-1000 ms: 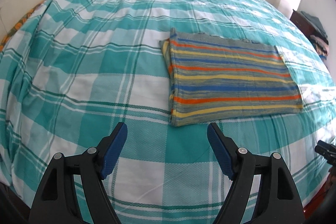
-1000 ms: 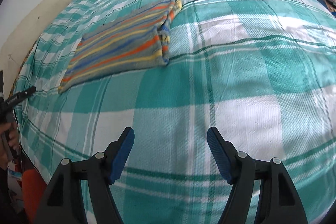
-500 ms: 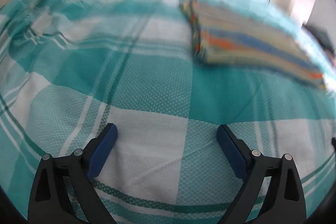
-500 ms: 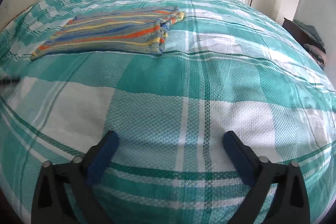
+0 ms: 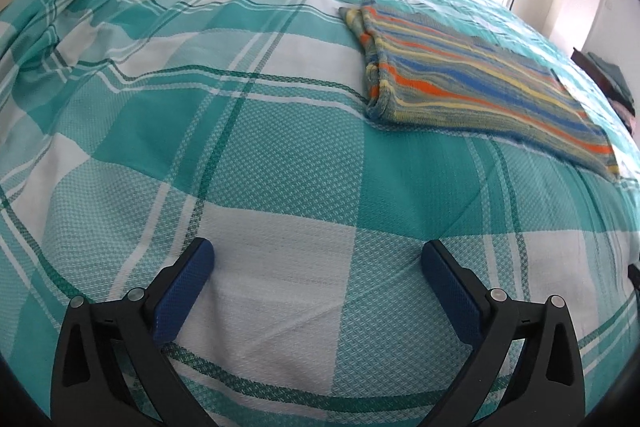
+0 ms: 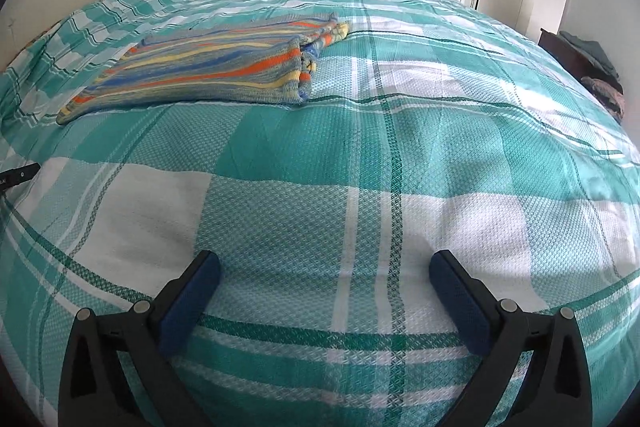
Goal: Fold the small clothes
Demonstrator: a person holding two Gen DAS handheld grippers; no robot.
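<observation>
My left gripper (image 5: 318,259) has its blue-padded fingers (image 5: 184,287) spread wide with nothing between them; they have just been opening. My right gripper (image 6: 324,271) matches: fingers (image 6: 190,297) fully apart, just opened, empty. Both hang low over a bed (image 5: 280,147) covered in a teal and white checked spread. The folded striped garment (image 5: 472,83), in orange, blue and yellow bands, lies flat on the bed well beyond both grippers, right of my left one and left of my right one (image 6: 216,69).
</observation>
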